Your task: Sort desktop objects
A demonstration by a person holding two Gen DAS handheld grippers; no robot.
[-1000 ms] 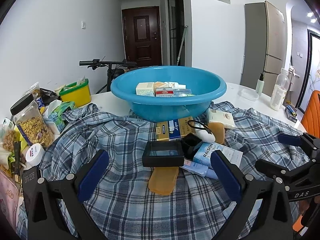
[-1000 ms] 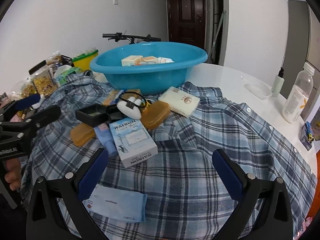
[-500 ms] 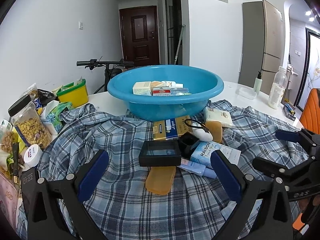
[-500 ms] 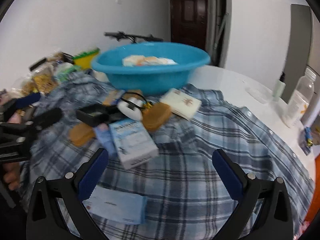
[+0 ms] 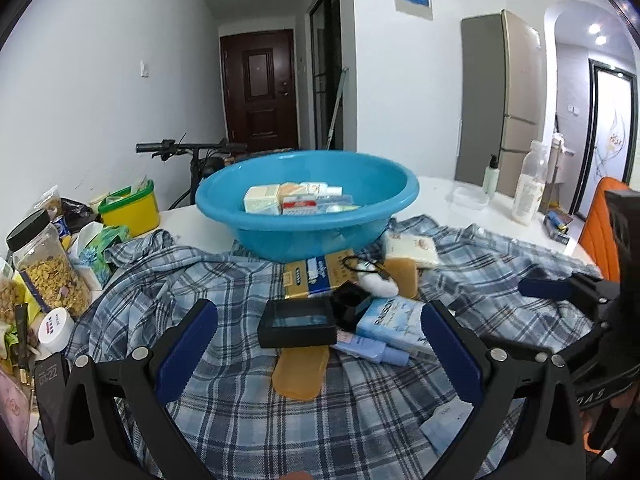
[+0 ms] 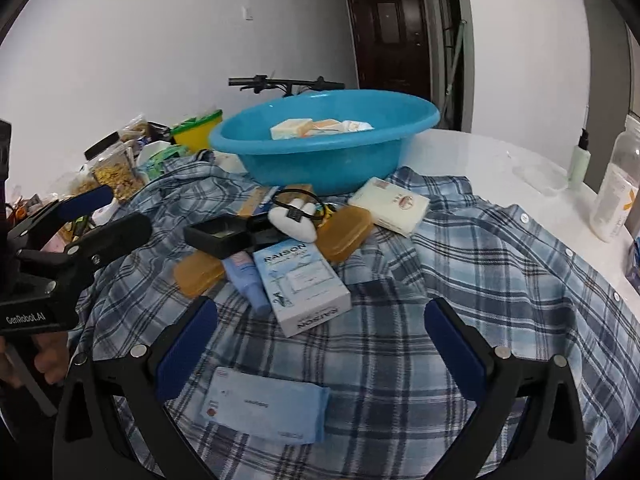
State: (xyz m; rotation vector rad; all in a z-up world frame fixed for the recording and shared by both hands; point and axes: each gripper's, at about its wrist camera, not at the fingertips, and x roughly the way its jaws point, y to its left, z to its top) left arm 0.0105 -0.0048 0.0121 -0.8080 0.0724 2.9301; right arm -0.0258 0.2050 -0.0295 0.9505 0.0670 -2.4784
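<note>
Both grippers are empty with jaws spread wide: the left gripper (image 5: 316,344) hangs just short of the black box (image 5: 297,323), and the right gripper (image 6: 320,344) hangs over the plaid shirt (image 6: 460,280) between the RAISON carton (image 6: 306,284) and the flat blue packet (image 6: 266,410). Compared with a second ago, both views have lifted and tilted slightly, showing more wall and door; the half-second-old right view was motion-blurred and is now sharp, so the arm appears to have settled. No item on the cloth has shifted. The blue basin (image 5: 308,206) holds several small boxes, unchanged in count as far as can be seen. Judgement: this is a repositioning between picks, with no sorting progress in the interval. Remaining on the shirt are the black box, carton, blue tube (image 6: 246,280), two amber cases (image 6: 344,232), cream box (image 6: 390,206) and packet. The black box looks the nearest candidate for the left side.
</note>
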